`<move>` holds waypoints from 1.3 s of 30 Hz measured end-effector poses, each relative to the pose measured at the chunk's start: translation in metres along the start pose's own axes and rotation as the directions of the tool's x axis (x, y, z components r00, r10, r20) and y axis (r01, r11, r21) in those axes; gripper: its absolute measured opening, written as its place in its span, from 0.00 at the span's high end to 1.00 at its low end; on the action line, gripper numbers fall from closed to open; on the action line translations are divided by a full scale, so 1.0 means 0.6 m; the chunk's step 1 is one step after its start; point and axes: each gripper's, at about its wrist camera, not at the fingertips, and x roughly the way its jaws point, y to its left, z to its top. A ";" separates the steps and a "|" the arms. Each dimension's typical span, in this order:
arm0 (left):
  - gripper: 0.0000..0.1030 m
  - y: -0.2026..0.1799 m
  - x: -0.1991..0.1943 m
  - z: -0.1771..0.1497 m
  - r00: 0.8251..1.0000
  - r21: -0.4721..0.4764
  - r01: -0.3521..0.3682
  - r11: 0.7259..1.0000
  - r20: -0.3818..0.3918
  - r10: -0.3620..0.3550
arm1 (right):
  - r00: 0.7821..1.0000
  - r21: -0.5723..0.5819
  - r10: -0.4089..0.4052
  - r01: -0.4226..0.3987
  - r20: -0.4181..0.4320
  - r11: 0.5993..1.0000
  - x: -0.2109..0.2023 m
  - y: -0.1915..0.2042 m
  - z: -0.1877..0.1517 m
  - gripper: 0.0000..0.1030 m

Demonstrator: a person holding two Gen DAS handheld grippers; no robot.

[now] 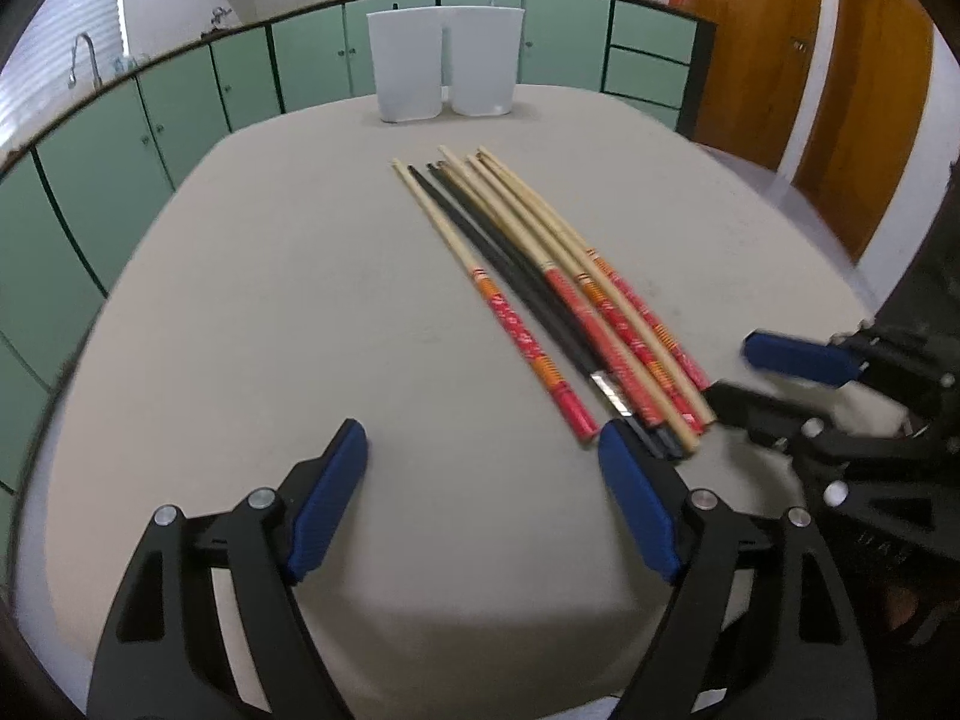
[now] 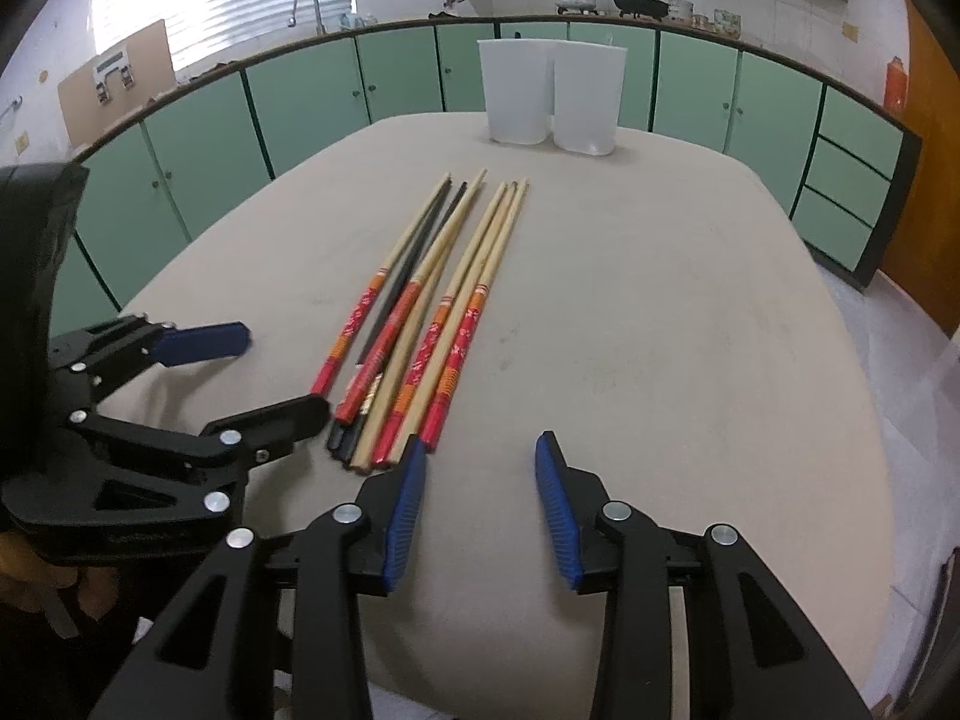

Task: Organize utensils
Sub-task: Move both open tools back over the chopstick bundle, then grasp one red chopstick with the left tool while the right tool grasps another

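Several chopsticks lie in a bundle [image 1: 558, 294] on the beige table; they also show in the right wrist view [image 2: 432, 312]. Most are wooden with red and orange handles; two are black [image 1: 510, 276]. Two white plastic containers [image 1: 444, 63] stand side by side at the table's far edge, also in the right wrist view [image 2: 549, 96]. My left gripper [image 1: 480, 456] is open and empty, its right finger at the handle ends. My right gripper [image 2: 480, 462] is open and empty, its left finger touching the handle ends. Each gripper shows in the other's view, the right [image 1: 738, 378] and the left [image 2: 270, 372].
The table [image 1: 270, 300] is covered in a beige cloth with rounded edges. Green kitchen cabinets [image 2: 300, 96] run behind it, with a sink tap [image 2: 306, 0] and pots on the counter. A wooden door [image 1: 780, 60] is at the right.
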 end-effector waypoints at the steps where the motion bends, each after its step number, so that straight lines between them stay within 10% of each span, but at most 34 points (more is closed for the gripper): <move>1: 0.24 0.003 -0.001 -0.001 1.000 -0.006 -0.003 1.000 -0.002 0.003 | 1.000 0.010 -0.002 0.002 -0.001 1.000 0.000 -0.003 0.000 0.63; 14: 0.25 0.044 -0.013 -0.009 1.000 -0.036 0.011 0.999 0.027 -0.010 | 1.000 -0.023 0.010 -0.010 0.018 1.000 0.008 0.007 0.007 0.64; 18: 0.39 0.050 -0.015 -0.007 0.999 -0.059 0.020 0.998 0.041 -0.018 | 0.999 0.031 -0.031 0.030 0.027 0.999 0.011 -0.021 0.011 0.72; 26: 0.30 0.025 0.000 -0.007 0.996 -0.006 0.022 1.000 0.087 -0.022 | 0.998 -0.017 -0.013 0.014 0.054 1.000 0.018 -0.015 0.014 0.71; 28: 0.36 0.025 0.003 -0.004 0.995 -0.015 0.023 1.000 0.102 -0.021 | 0.998 0.000 -0.030 0.030 0.058 1.000 0.025 -0.020 0.021 0.76; 33: 0.95 0.052 -0.001 -0.004 0.992 -0.112 0.047 0.993 0.119 -0.034 | 0.996 0.102 -0.068 0.061 0.063 0.993 0.016 -0.039 0.009 0.94; 39: 0.93 0.052 -0.038 -0.046 0.993 -0.185 0.032 0.982 0.116 -0.011 | 0.994 0.157 -0.083 0.072 0.065 0.985 -0.024 -0.017 -0.033 0.94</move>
